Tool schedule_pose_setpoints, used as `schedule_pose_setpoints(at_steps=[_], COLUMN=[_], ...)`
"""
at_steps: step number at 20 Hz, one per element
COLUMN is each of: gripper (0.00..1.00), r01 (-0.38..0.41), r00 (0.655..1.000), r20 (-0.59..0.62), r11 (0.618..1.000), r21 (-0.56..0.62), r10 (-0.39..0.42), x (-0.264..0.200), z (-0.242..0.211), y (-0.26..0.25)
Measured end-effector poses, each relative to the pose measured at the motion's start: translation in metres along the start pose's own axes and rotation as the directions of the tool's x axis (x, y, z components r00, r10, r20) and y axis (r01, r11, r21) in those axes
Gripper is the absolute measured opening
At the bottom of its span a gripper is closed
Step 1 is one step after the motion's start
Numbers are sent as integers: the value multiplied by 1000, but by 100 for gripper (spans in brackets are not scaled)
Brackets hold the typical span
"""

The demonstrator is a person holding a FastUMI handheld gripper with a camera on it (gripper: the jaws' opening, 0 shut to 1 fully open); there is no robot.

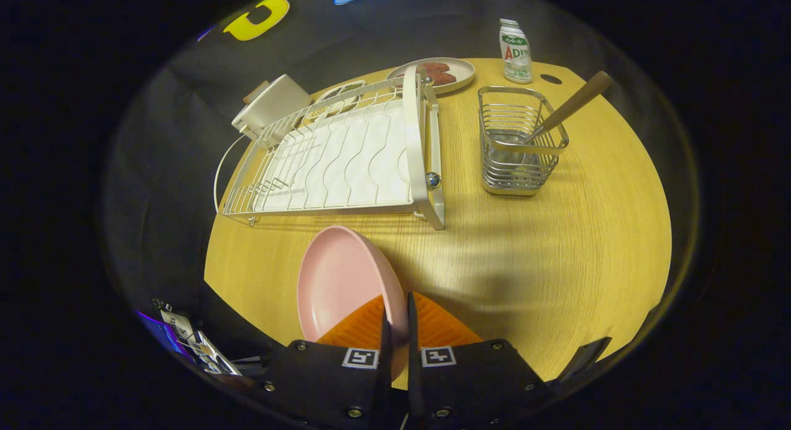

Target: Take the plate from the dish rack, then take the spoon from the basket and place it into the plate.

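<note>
The gripper (396,319) is seen closed on the rim of the pink plate (337,282), both fingers pressed against its edge; the plate is held tilted on edge above the wooden table (556,244), just in front of the dish rack (346,158). The rack is seen bare of dishes, its white tray visible under the wire. To its right, a wire basket (519,143) is found, with the spoon (571,105) leaned inside, its wooden handle angled outward. Beyond the basket a small bottle (515,50) is stood; large letters "AD" can be made out on its label, the rest being too small. A dish of food (442,71) is placed behind the rack.
</note>
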State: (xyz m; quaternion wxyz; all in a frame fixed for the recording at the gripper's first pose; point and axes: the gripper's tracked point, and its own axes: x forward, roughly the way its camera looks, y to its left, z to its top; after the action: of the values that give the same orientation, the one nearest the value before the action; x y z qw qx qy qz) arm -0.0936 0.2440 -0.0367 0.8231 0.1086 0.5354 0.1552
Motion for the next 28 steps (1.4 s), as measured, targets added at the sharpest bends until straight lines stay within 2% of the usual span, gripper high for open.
schedule_pose_setpoints(at_steps=[5,7,11,16,20,23,25,28], gripper=[12,15,17,21,31,60,65,66], r01=[-55,-17,-5,103,171,234,234,233], r00=[998,1000,991,947,882,824,775,668], r20=[18,25,133,315,461,550,617,733], r11=[998,1000,1000,989,978,966,969,972], r21=[37,6,-16,-107,-121,-109,-77,-41], r10=[55,17,7,-64,-97,-137,-138,-129], x=[12,14,-1,-41,-72,-90,-102,-122], z=[-4,-8,8,38,58,69,78,105], y=[-7,-21,-28,-45,-57,-72,-76,-87])
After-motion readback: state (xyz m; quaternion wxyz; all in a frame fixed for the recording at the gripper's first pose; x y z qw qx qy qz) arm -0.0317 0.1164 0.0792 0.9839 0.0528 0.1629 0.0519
